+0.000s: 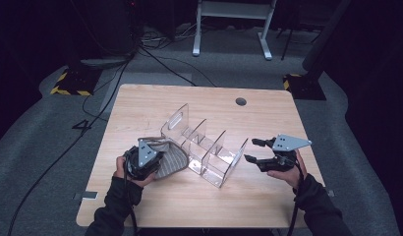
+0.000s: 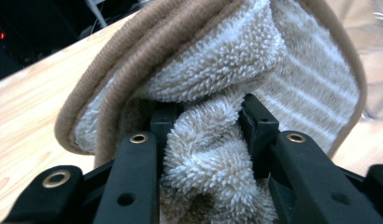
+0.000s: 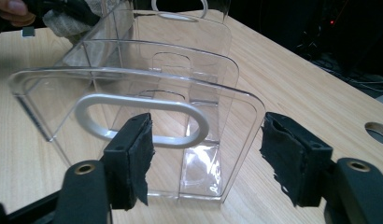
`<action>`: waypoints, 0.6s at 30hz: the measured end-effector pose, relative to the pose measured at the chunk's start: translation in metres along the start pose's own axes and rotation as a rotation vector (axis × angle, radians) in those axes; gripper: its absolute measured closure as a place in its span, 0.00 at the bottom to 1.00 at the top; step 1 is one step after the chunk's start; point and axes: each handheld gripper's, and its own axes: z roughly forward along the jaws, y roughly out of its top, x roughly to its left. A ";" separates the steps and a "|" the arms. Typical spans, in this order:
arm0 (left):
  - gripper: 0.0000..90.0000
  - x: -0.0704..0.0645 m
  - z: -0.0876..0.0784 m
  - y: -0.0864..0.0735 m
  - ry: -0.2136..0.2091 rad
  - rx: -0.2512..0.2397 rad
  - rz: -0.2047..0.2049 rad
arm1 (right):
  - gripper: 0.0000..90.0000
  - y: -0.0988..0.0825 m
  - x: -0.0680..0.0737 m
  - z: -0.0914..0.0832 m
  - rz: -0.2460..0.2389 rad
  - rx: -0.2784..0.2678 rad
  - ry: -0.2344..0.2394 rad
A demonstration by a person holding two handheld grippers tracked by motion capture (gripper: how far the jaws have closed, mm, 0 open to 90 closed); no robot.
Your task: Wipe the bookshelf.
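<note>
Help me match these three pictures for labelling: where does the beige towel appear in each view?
High view: the beige towel lies left of centre, clamped in the left gripper, beside the clear acrylic organizer.
Left gripper view: the towel bulges across the centre and top, pinched between the black jaws.
Right gripper view: a scrap of towel sits at the top left, behind the organizer.
Shared landmark: the light wooden table.

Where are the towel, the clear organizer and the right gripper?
towel (image 2: 227,70), left gripper view, fluffy folded middle.
clear organizer (image 1: 228,164), high view, near end wall.
right gripper (image 3: 206,161), right gripper view, midway between its open pads.
</note>
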 end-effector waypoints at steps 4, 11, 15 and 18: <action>0.72 0.001 0.006 0.003 0.013 0.006 0.018 | 0.36 0.001 -0.004 0.009 -0.004 0.011 0.013; 0.72 -0.011 0.015 0.012 -0.042 -0.015 0.042 | 0.36 0.002 -0.006 0.016 -0.011 0.029 0.021; 0.71 -0.022 0.016 0.017 -0.085 -0.041 0.047 | 0.35 0.001 -0.006 0.019 -0.009 0.030 0.026; 0.71 -0.028 0.018 0.021 -0.099 -0.046 0.062 | 0.43 0.001 -0.004 0.016 -0.013 0.027 0.051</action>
